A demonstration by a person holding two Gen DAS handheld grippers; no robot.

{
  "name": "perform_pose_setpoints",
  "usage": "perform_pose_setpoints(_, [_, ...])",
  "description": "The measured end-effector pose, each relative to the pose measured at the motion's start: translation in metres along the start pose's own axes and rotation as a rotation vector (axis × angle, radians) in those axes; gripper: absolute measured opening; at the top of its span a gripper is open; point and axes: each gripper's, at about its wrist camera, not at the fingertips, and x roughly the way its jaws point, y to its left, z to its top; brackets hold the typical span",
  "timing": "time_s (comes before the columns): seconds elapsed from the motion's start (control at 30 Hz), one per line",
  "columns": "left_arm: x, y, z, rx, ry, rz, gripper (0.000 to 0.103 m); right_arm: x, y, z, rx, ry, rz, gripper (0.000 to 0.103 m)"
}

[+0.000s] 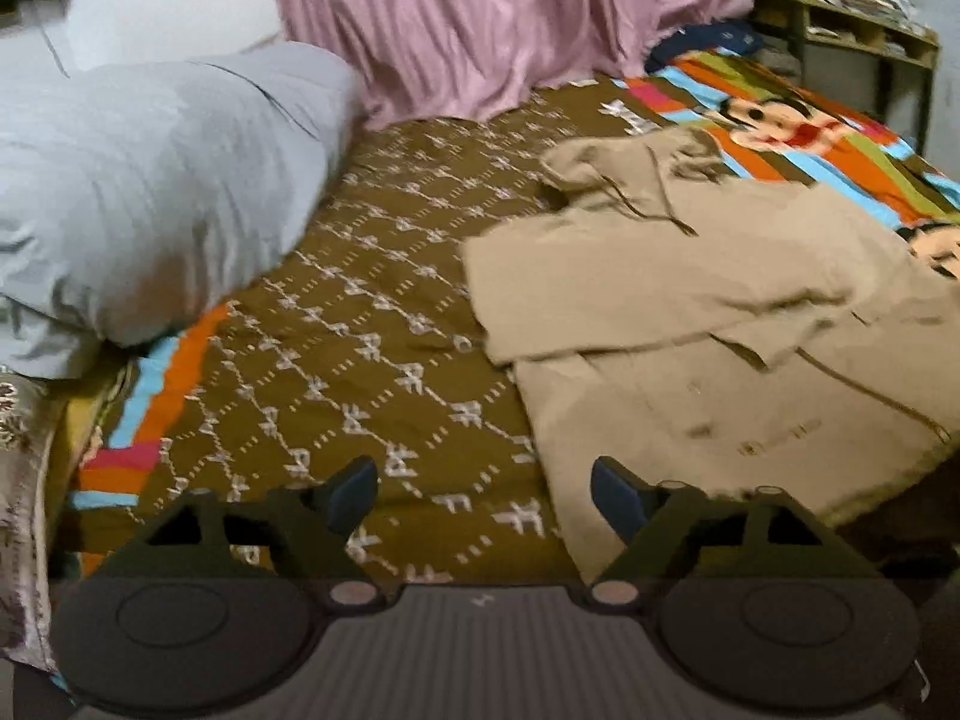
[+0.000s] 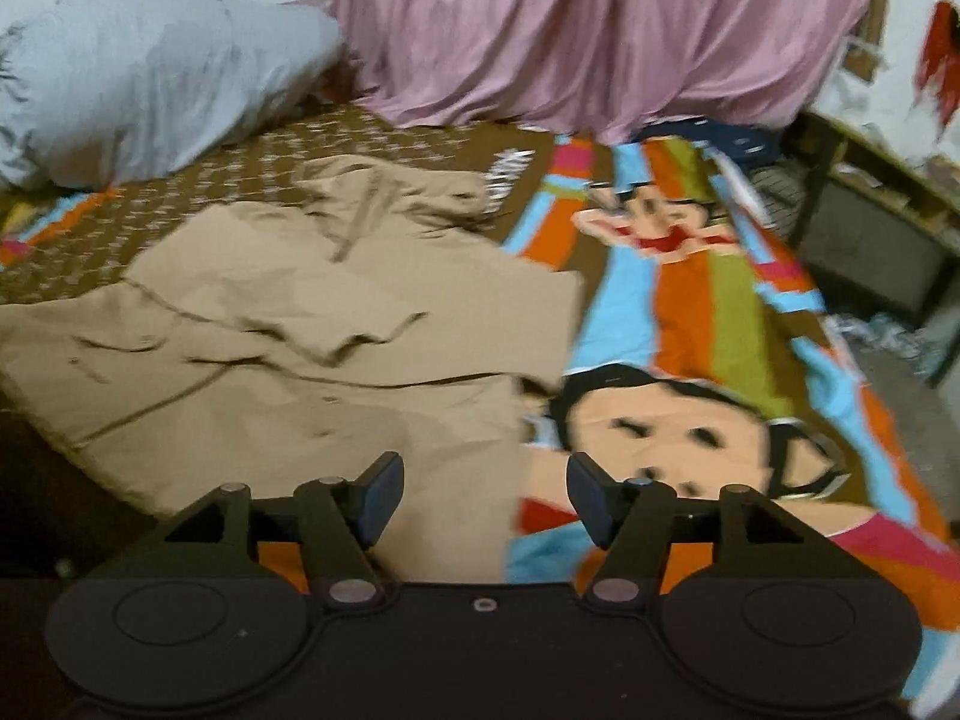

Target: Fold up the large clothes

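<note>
Item: tan hooded coat [image 1: 690, 312], the garment you are folding. It lies flat on the bedspread [image 1: 360, 312], partly folded: both sleeves are laid across the chest, likely to narrow it into a strip for the next fold. The hood and its drawstring lie at the far end, away from you.

Item: left tongs [image 1: 483, 495]. Your jaws stand wide apart and hold nothing; only bedspread shows between them. The coat's near edge lies just to their right, behind the right pad.

Item: right tongs [image 2: 483, 495]. Your jaws are apart, somewhat narrower than the left pair, and empty. They hang above the coat's right edge, cloth under the left pad, cartoon print under the right.

Item: grey pillow [image 1: 138, 192], far left of both tongs, well apart from the coat.

Item: pink curtain [image 1: 510, 18], beyond the coat, against the bed's far side.
</note>
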Motion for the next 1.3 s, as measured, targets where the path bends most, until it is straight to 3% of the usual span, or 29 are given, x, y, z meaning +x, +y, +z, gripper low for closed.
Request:
perform_pose_setpoints(0.1, [0.004, -0.003, 0.006, 0.022, -0.005, -0.022, 0.087, 0.003, -0.01, 0.0, 0.024, 0.009, -0.02, 0.066])
perform_pose_setpoints(0.23, [0.007, -0.021, -0.005, 0.119, 0.032, -0.136, 0.089, 0.008, -0.007, -0.008, 0.004, 0.031, -0.005, 0.074])
perform_pose_setpoints(0.3, [0.01, -0.033, -0.013, 0.17, 0.054, -0.153, 0.089, 0.011, -0.006, -0.011, 0.02, 0.039, 0.009, 0.074])
perform_pose_setpoints(0.4, [0.022, -0.047, -0.021, 0.203, 0.082, -0.11, 0.088, 0.016, -0.002, -0.014, 0.035, 0.044, 0.044, 0.077])
perform_pose_setpoints(0.5, [0.04, -0.055, -0.021, 0.262, 0.104, 0.03, 0.074, 0.022, 0.003, -0.011, 0.02, 0.049, 0.049, 0.078])
perform_pose_setpoints(0.6, [0.047, -0.054, -0.018, 0.304, 0.122, 0.136, 0.07, 0.024, 0.005, -0.007, 0.008, 0.039, 0.055, 0.084])
perform_pose_setpoints(0.73, [0.035, -0.04, -0.019, 0.319, 0.137, 0.136, 0.072, 0.034, 0.004, -0.013, 0.022, 0.068, 0.055, 0.085])
perform_pose_setpoints(0.87, [0.015, -0.012, -0.014, 0.238, 0.152, 0.033, 0.082, 0.043, 0.001, -0.023, 0.031, 0.101, 0.028, 0.085])
perform_pose_setpoints(0.93, [0.011, 0.001, -0.002, 0.161, 0.125, 0.02, 0.086, 0.041, -0.007, -0.016, 0.07, 0.066, 0.047, 0.086])
perform_pose_setpoints(1.1, [0.033, 0.021, 0.053, -0.063, 0.012, -0.01, 0.095, 0.052, -0.023, 0.03, 0.082, -0.031, 0.077, 0.098])
perform_pose_setpoints(1.17, [0.05, 0.019, 0.083, -0.089, -0.029, -0.042, 0.095, 0.065, -0.024, 0.058, 0.082, -0.056, 0.091, 0.098])
perform_pose_setpoints(1.3, [0.09, -0.004, 0.148, -0.04, -0.126, -0.091, 0.099, 0.104, -0.023, 0.119, 0.098, -0.113, 0.155, 0.097])
